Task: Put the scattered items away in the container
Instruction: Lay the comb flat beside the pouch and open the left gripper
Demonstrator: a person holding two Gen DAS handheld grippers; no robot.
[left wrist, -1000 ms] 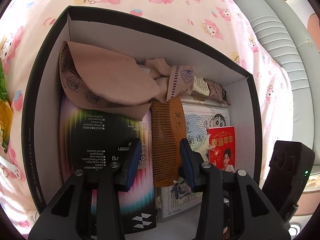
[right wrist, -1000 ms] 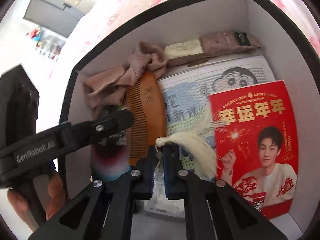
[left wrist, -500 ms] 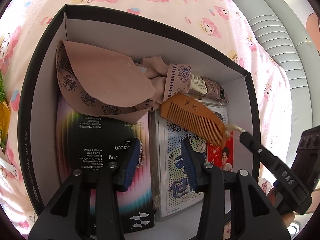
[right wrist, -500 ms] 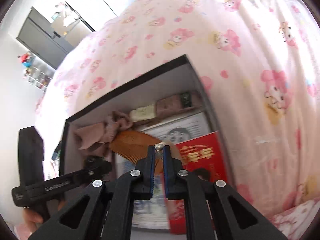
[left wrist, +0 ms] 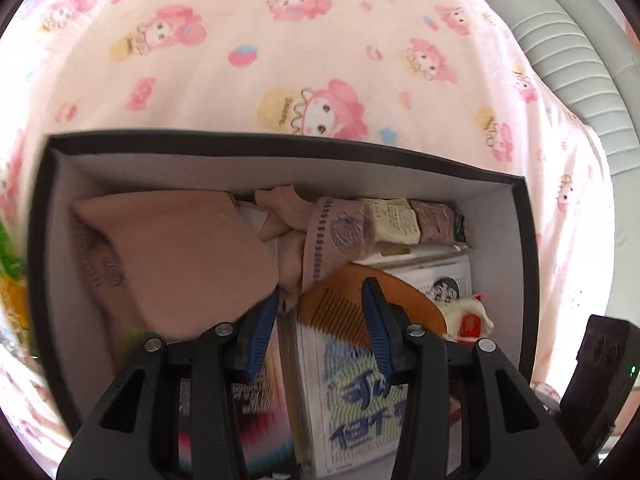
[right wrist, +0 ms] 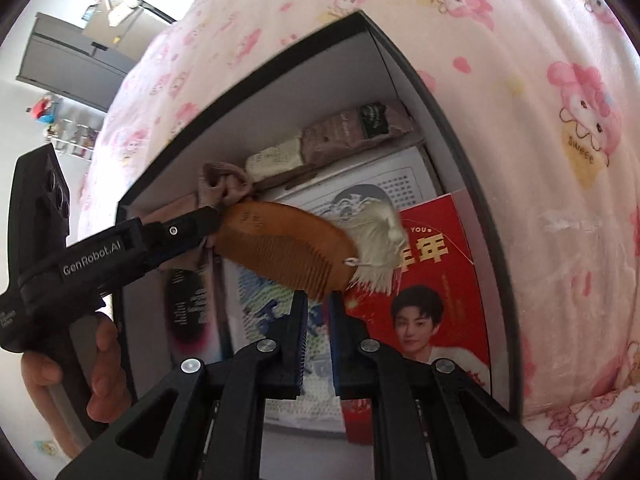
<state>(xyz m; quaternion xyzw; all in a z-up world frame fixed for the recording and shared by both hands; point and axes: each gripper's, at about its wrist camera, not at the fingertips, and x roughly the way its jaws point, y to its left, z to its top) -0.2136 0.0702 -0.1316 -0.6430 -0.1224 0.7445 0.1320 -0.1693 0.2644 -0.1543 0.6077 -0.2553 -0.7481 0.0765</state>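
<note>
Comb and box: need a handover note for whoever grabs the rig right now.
Left gripper: open, tips over the cloth and the comb.
Right gripper: jaws nearly shut at the comb's toothed edge; grip unclear.
Done: comb with its tassel is inside the box, over the booklet.
Left: back both grippers out; a blurred green-yellow item outside the box may need packing.

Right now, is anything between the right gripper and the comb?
Nothing visible. The comb lies in the box just past the right hand-held gripper, its jaws slightly apart. The left hand-held gripper is open.
</note>
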